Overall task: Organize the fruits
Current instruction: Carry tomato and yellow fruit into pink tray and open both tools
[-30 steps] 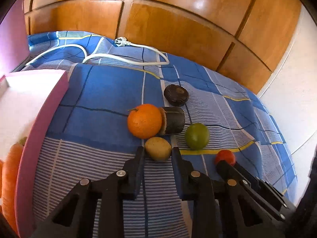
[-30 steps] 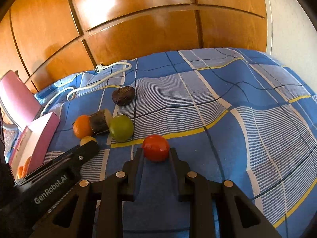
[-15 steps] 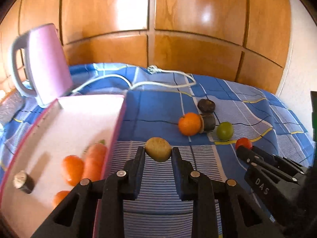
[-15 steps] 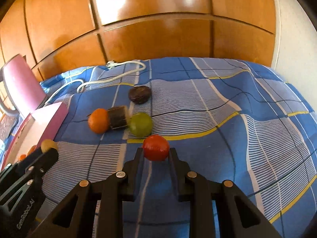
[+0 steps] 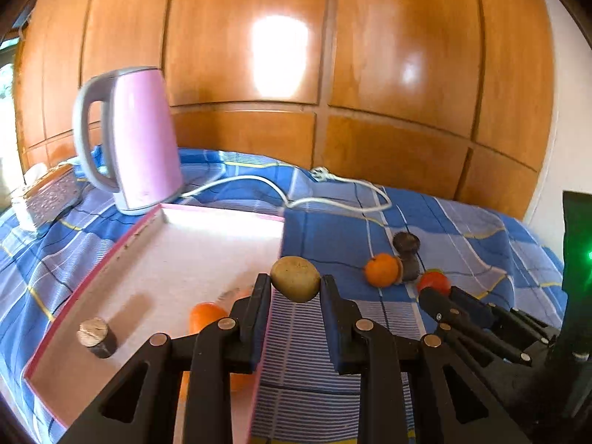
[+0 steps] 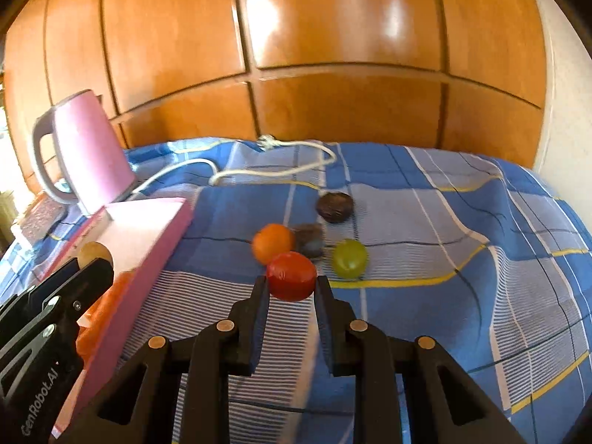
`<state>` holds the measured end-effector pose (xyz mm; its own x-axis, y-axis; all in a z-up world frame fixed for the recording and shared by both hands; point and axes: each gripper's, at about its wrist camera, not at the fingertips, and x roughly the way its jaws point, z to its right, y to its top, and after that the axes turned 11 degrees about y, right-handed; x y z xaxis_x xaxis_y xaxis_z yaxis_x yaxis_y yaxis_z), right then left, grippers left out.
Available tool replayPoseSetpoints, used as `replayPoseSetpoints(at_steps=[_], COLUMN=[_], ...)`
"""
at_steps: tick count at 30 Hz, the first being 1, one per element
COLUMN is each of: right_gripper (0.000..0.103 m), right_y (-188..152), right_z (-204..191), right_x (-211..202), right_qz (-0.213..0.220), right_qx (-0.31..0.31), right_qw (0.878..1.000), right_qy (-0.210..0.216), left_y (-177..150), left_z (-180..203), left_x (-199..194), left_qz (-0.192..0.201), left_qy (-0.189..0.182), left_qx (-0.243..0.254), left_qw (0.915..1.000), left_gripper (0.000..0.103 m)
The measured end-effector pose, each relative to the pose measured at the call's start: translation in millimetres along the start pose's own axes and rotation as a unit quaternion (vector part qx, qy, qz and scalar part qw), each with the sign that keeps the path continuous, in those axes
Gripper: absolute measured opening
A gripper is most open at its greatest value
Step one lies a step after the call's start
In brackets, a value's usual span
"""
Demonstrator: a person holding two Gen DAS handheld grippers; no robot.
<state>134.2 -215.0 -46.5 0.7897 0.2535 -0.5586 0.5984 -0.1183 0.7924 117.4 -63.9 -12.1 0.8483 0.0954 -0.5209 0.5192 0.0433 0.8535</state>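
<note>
The matte black two-finger left gripper point(image 5: 295, 288) has angular linkage arms with copper-coloured rivets; the identical black right gripper point(image 6: 290, 286) matches, and white "GenRobot.AI" lettering marks the left gripper's side.

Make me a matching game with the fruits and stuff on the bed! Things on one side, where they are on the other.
Things:
1. yellow-brown fruit
2. red fruit
3. green fruit
4. kettle

Places:
A. lying on the blue checked cloth
B. standing behind the pink tray
C. held in the right hand-held gripper
D. held in the left hand-held gripper

Pairs: 1-D, 2-C, 3-A, 4-B
</note>
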Motion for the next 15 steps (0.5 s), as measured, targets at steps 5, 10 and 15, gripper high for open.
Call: replayPoseSetpoints(at_steps=[5,10,15], right_gripper=[0.025,0.025,0.025], right_y=[2.6,4.6,5.4], right_z=[-16.3,-36.6,-65.0], right_x=[-4.3,-6.5,-5.8], right_qz=[0.013,0.022,0.023], right_qx=[-0.001,-0.009,-0.023], right_qw=[1.000,0.998,0.995], right_qy=[0.027,0.056,0.095], left_y=[2.5,3.9,2.7], left_z=[-18.2,-44.1,-76.1], left_x=[-6.9,-13.7,-11.8], left_qz=[0.015,0.026,0.017], left_qy=[0.017,0.045,0.080], left_qx=[-0.026,-0.056,-0.087], left_qw=[0.9994,0.9971,0.9929], left_gripper=[0.027,0.027,0.027])
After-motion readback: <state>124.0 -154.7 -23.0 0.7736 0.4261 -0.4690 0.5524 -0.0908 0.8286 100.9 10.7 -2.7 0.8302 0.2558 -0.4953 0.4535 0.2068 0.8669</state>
